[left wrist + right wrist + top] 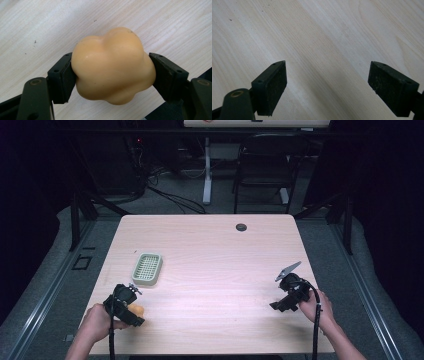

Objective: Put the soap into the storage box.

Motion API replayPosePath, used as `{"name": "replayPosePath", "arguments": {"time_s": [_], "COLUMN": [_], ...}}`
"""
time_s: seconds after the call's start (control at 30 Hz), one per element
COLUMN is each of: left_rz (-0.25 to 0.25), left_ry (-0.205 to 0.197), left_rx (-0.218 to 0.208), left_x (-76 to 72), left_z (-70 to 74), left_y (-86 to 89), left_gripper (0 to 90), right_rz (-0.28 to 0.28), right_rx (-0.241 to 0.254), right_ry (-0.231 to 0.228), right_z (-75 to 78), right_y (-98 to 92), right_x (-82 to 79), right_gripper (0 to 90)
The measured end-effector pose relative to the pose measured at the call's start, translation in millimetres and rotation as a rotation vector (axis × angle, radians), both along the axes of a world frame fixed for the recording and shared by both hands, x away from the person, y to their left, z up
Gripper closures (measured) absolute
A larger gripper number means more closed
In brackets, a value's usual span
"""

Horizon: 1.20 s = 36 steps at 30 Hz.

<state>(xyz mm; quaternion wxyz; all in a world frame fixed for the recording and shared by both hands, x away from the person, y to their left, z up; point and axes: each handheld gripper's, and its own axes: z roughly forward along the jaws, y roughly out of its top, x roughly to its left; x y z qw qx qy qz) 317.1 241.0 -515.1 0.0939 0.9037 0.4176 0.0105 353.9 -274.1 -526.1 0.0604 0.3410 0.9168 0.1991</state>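
A lumpy orange-yellow object, like a small soft pumpkin or pepper [112,65], sits between the jaws of my left gripper [112,75], which is shut on it. In the high view that gripper [131,312] is at the table's front left corner, with the orange object [137,310] just showing beside it. My right gripper [280,306] is at the front right of the table, held low over the wood. Its jaws stand wide apart with nothing between them, and its pads [273,85] frame bare tabletop.
A pale green slotted soap dish [147,268] lies on the light wooden table [215,260], just beyond my left gripper. A small dark round cap [241,227] sits near the far edge. A black chair [265,165] and cables stand on the floor behind.
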Motion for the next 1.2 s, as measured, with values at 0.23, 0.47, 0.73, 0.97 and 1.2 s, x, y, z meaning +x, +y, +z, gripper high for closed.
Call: {"name": "replayPosePath", "arguments": {"time_s": [0.23, 0.47, 0.73, 0.97, 1.2], "left_rz": [0.003, 0.002, -0.007, -0.009, -0.013], "left_ry": [0.002, 0.002, 0.008, 0.007, 0.010], "left_rx": [0.002, 0.003, 0.007, 0.004, 0.006], "left_x": [2.6, 9.0, 16.5, 21.9, 27.9], "left_z": [0.0, 4.4, 7.1, 8.8, 11.9], "left_y": [-1.0, -1.2, -2.9, -2.3, -2.0], "left_gripper": [26.8, 26.7, 26.7, 26.7, 26.7], "right_rz": [0.001, 0.002, 0.004, 0.004, 0.005], "right_rx": [-0.004, -0.002, 0.001, -0.003, -0.001], "right_ry": [0.003, 0.005, 0.004, 0.003, 0.002], "right_z": [0.5, 1.0, 0.9, 0.8, 0.8], "right_y": [-0.5, -0.5, -0.8, -0.7, -0.7], "right_x": [0.5, 0.6, 0.8, 1.1, 1.3], "right_gripper": [15.3, 15.3, 15.3, 15.3, 15.3]}}
